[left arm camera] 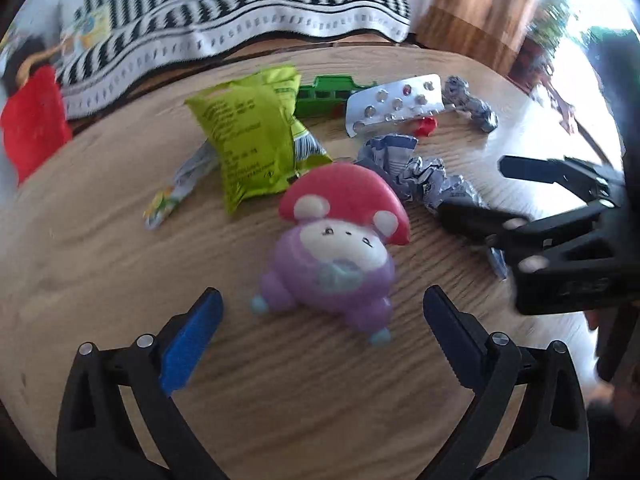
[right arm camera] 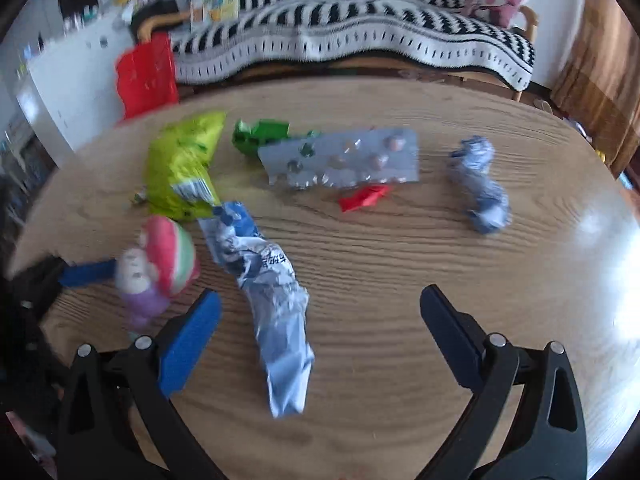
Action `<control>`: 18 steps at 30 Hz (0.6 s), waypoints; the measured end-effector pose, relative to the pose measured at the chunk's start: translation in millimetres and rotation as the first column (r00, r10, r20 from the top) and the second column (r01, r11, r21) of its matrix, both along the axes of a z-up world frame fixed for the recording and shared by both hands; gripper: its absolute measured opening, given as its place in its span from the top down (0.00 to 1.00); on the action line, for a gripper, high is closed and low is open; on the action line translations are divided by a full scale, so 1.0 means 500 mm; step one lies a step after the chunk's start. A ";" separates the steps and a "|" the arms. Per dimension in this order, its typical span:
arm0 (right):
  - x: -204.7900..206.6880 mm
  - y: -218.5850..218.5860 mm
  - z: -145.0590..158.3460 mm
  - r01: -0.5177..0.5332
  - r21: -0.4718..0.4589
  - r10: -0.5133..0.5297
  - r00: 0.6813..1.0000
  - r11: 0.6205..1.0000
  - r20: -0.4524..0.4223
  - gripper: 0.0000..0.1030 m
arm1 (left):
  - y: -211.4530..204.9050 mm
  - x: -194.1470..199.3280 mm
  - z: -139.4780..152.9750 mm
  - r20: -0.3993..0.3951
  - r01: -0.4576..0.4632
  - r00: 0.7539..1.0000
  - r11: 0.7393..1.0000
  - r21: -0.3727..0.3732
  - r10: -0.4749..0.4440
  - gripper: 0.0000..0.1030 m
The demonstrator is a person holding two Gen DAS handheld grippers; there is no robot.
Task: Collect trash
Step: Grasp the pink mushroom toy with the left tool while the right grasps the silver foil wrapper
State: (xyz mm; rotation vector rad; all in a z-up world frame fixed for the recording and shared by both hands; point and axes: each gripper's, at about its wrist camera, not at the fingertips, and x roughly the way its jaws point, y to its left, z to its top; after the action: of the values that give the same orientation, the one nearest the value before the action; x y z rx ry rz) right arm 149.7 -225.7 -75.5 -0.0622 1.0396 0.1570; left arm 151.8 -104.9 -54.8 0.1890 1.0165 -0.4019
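Nearest in the left wrist view, the left hand-held gripper (left arm camera: 322, 308) stands spread wide over the wooden surface (left arm camera: 120, 264), its fingers apart with nothing held. A toy (left arm camera: 340, 240) with a red cap and purple body stands just ahead of the fingertips, roughly between them, touching neither. To its right the right hand-held gripper (left arm camera: 472, 192) reaches in from the side, fingers apart on either side of the near end of a crumpled blue-and-white wrapper (left arm camera: 416, 176), which lies just behind the toy. In the right wrist view the right hand-held gripper (right arm camera: 320, 308) is likewise wide apart and holds nothing; the wrapper (right arm camera: 272, 300) lies lengthwise between its fingers, nearer the blue left pad (right arm camera: 188, 344) and clear of the right finger, and whether the pad touches it cannot be told. The toy (right arm camera: 156, 268) stands just left of that pad. Beyond lies a green packet (left arm camera: 248, 140), and past it a silver blister pack (left arm camera: 396, 104) with a small red scrap (left arm camera: 425, 126) at its near edge and a green piece (left arm camera: 320, 96) behind it. A second crumpled wad (left arm camera: 472, 104) lies right of the blister pack, well apart from both grippers. Farthest back is a striped black-and-white cloth (left arm camera: 240, 24).
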 end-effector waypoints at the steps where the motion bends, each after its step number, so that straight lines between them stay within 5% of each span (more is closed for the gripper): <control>1: 0.006 0.006 -0.008 -0.012 -0.029 0.012 1.000 1.000 0.004 0.05 | -0.004 0.001 -0.003 0.015 0.006 1.000 1.000 0.022 -0.006 0.06; 8: -0.015 -0.011 -0.021 -0.018 -0.003 0.018 0.995 1.000 0.098 0.05 | -0.008 0.005 -0.011 0.078 0.034 0.996 0.999 0.018 -0.035 0.06; 18: -0.017 -0.020 -0.019 -0.006 0.001 0.005 0.995 1.000 0.098 0.05 | -0.010 0.005 -0.010 0.081 0.029 0.996 0.999 0.017 -0.031 0.06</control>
State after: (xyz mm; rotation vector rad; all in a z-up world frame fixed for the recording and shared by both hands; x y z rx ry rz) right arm 141.2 -235.7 -85.3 -0.0706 0.9413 0.1583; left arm 154.1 -109.9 -60.0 0.2334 0.9380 -0.4103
